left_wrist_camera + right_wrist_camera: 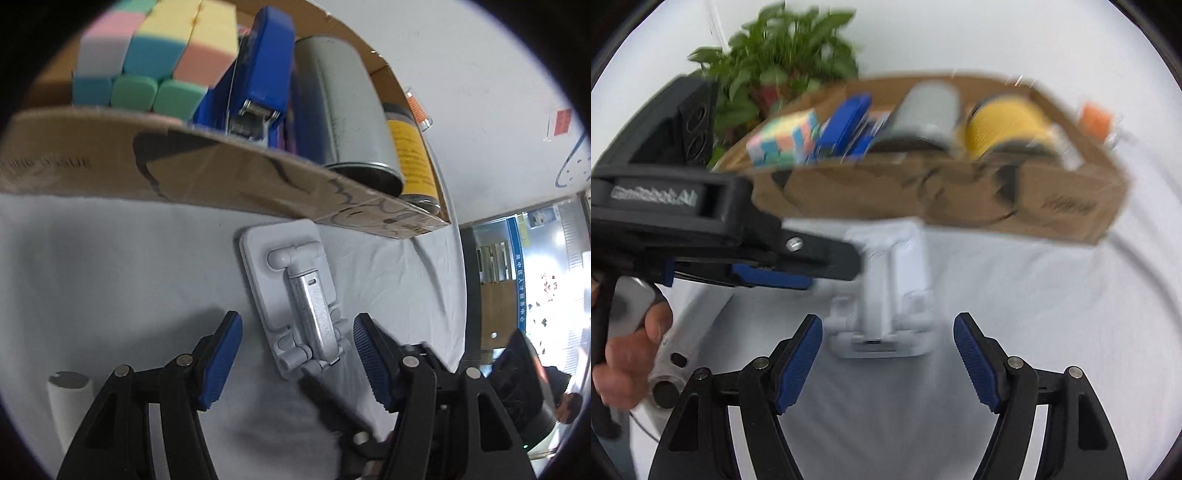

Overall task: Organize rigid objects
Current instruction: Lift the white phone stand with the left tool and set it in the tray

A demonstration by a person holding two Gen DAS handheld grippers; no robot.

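Both grippers tip steeply down toward the white-clothed bench (110, 258). The left gripper (297, 360) has its two blue-padded fingers (221, 358) spread moderately wide on either side of the near end of a grey folding stand (295, 291), which lies flat on the cloth just in front of a cardboard box (221, 173). Neither pad presses the stand; a gap shows on each side.

In the right wrist view, the right gripper (888, 363) likewise has its fingers (799, 363) apart, with the stand's near end just ahead of and between them, untouched. The left gripper's black body reaches in from the left of that view, and a hand (631, 350) curls around its grip. White lettering on that body is too blurred to read.

The box holds one pastel puzzle cube (155, 55), one blue stapler (264, 70), one grey can (343, 110) lying on its side, and one yellow-labelled can (412, 151) beside it. Its label text cannot be read. Dark print on the box's front wall is smeared and illegible.

Beyond the box's far corner stands one small clear container with an orange label (417, 107). One white cylinder (70, 406) stands on the cloth at the left. One leafy potted plant (775, 62) sits behind the box.
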